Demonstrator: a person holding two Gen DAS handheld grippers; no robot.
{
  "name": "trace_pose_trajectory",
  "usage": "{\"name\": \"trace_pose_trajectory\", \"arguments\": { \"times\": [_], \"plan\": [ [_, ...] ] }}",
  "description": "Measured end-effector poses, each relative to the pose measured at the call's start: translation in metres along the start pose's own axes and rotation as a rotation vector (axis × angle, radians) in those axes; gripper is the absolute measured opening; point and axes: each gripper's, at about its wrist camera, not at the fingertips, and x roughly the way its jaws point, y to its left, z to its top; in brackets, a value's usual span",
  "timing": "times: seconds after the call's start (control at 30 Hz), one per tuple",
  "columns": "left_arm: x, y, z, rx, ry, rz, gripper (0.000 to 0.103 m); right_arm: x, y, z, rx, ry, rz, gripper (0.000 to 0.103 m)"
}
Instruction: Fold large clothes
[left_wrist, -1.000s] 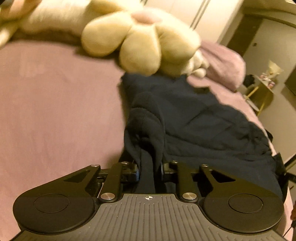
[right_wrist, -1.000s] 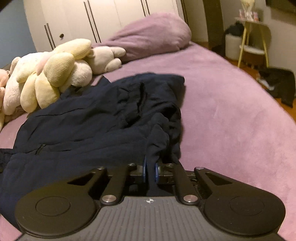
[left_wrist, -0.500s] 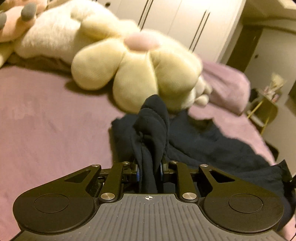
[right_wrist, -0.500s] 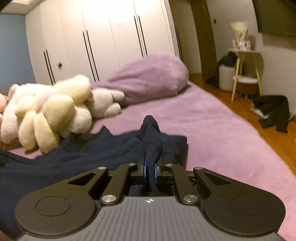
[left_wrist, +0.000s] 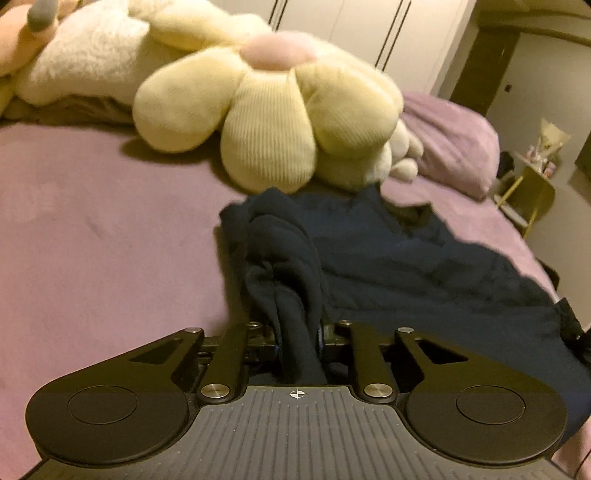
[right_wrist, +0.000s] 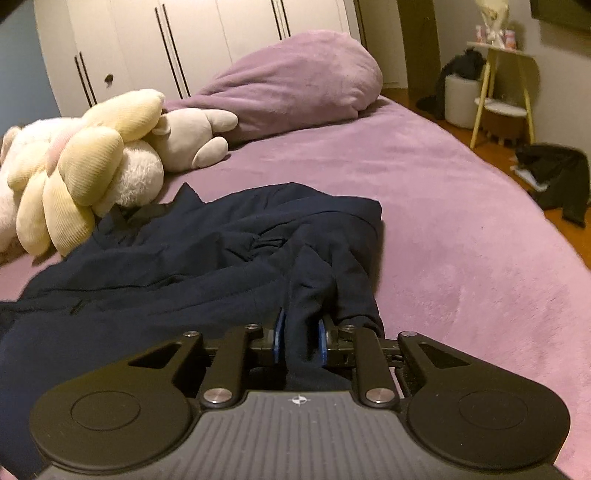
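Both tongs, left and right, pinch the dark garment, which may slip free and spoil the fold.

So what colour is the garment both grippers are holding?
Dark navy blue garment, plain with no pattern; clearest in the right wrist view.

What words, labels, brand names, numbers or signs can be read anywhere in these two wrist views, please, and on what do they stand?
No readable text in either view.
Left gripper and right gripper: only a small crosshair mark on each body, no letters.
Dark navy garment: no label or print shows.
Flower plush: no tag in view.
Small bottles on the side table: any labels are too small and blurred to read.
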Motion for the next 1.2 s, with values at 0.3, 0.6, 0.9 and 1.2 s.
{"name": "trace_pose_trajectory", "arguments": {
  "times": [0.3,0.6,0.9,1.2],
  "plan": [
    [0.037,-0.038,0.107,0.088,-0.244,0.092,0.019,-0.01,0.039,0.081,-0.025,-0.232,-0.068,0.008],
    [0.176,-0.056,0.075,0.18,-0.256,0.382,0.042,0.118,0.08,0.127,-0.077,-0.286,-0.318,0.011],
    [0.209,-0.013,0.059,-0.008,-0.189,0.279,0.068,0.189,0.042,0.089,0.023,-0.165,-0.275,0.019],
    [0.205,0.01,0.061,-0.182,-0.171,0.249,0.098,0.192,0.001,0.076,0.246,-0.201,-0.097,0.025]
  ]
}}
